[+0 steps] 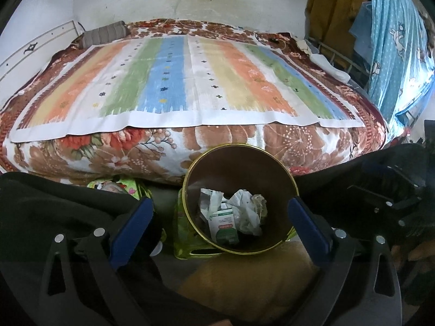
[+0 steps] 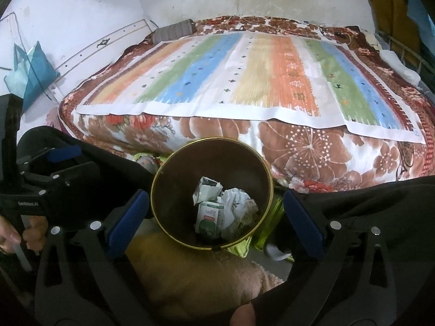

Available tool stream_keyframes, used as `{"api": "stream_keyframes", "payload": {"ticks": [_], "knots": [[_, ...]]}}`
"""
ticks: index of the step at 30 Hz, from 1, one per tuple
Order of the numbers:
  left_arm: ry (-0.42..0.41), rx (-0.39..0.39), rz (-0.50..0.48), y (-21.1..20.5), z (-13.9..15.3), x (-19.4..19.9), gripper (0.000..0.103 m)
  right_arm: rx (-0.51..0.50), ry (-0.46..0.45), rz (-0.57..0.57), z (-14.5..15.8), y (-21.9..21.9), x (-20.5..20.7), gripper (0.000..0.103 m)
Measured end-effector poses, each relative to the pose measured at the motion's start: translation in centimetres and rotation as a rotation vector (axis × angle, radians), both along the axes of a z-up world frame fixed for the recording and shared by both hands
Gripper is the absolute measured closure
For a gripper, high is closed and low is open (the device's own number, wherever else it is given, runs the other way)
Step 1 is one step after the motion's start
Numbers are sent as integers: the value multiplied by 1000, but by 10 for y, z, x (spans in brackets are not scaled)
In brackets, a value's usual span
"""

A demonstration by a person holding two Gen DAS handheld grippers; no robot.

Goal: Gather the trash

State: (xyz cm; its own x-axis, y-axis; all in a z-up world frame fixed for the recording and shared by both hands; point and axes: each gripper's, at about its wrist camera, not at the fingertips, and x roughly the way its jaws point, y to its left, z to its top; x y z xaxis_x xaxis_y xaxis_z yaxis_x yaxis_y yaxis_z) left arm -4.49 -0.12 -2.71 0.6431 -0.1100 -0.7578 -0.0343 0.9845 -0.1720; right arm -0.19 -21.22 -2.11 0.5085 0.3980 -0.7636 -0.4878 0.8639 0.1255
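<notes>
Both grippers (image 1: 220, 214) (image 2: 214, 209) wide apart, seemingly empty.

Both wrist cameras are looking steeply down, close over the bin (image 1: 239, 198) at frame centre, sharing the bed (image 2: 244, 81) across the upper frame.

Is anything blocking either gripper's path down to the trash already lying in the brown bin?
Nothing visible does. The bin is open-topped, and the crumpled paper and green-and-white carton lie uncovered at its bottom. The left gripper and right gripper both hang open above it, empty.
</notes>
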Motion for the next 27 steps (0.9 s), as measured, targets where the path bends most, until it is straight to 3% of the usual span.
{"api": "stream_keyframes", "payload": {"ticks": [27], "knots": [[33,-10,-8,-2,-6,5,6,17,22,8,-3,4,0,9]]}}
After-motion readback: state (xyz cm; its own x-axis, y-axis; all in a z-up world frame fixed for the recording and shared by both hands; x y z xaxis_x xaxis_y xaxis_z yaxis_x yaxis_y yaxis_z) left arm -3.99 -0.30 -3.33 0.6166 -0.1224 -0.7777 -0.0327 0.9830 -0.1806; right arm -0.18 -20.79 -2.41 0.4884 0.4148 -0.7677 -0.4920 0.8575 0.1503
